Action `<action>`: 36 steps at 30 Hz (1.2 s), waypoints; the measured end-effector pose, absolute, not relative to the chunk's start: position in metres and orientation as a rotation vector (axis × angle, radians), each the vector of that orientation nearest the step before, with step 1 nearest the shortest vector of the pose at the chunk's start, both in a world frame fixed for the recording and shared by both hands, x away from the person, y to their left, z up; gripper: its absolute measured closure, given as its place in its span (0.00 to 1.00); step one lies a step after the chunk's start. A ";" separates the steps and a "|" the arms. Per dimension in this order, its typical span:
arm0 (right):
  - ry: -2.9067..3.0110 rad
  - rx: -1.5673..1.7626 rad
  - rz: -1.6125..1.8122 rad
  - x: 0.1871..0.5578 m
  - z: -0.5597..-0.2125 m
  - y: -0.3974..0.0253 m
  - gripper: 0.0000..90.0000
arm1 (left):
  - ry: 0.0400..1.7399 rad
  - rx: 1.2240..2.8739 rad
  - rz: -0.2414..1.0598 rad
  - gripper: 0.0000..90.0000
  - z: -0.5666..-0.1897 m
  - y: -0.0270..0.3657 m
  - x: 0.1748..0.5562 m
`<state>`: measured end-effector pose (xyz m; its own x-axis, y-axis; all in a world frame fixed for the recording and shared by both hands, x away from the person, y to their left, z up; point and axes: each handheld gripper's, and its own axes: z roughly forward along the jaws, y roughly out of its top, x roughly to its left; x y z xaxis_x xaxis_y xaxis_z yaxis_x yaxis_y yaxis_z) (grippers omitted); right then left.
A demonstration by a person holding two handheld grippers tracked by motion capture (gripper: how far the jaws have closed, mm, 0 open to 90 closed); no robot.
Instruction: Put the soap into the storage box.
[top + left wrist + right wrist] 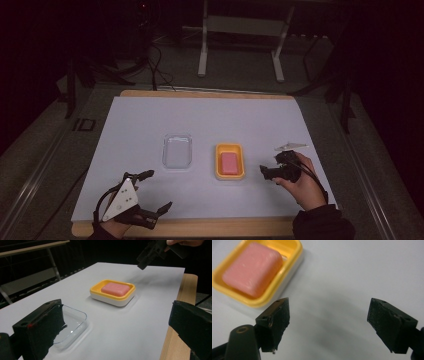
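**Right gripper lines up on the soap**

The right gripper [328, 325] hovers with jaws spread wide and nothing between them, low over the sheet [352, 272], probably so it can straddle its target. Just ahead and to its left lies the pink soap [252, 268] in the yellow dish [294, 255]. Farther off, the left gripper [152, 190] waits, also spread, the clear lid [177, 151] before it.
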<state>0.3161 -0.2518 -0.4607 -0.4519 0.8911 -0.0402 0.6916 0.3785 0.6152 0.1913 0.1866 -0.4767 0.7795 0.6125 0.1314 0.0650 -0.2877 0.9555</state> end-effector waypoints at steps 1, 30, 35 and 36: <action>2.275 1.381 0.758 0.314 -0.463 -0.254 0.21 | 0.525 1.805 0.582 0.01 -0.477 0.186 0.191; 2.136 1.296 0.849 0.295 -0.489 -0.292 0.19 | 0.532 1.818 0.584 0.01 -0.478 0.186 0.193; 2.142 1.257 0.812 0.297 -0.495 -0.293 0.19 | 0.525 1.823 0.583 0.01 -0.478 0.185 0.193; 2.145 1.255 0.806 0.298 -0.495 -0.293 0.19 | 0.525 1.823 0.582 0.01 -0.478 0.185 0.193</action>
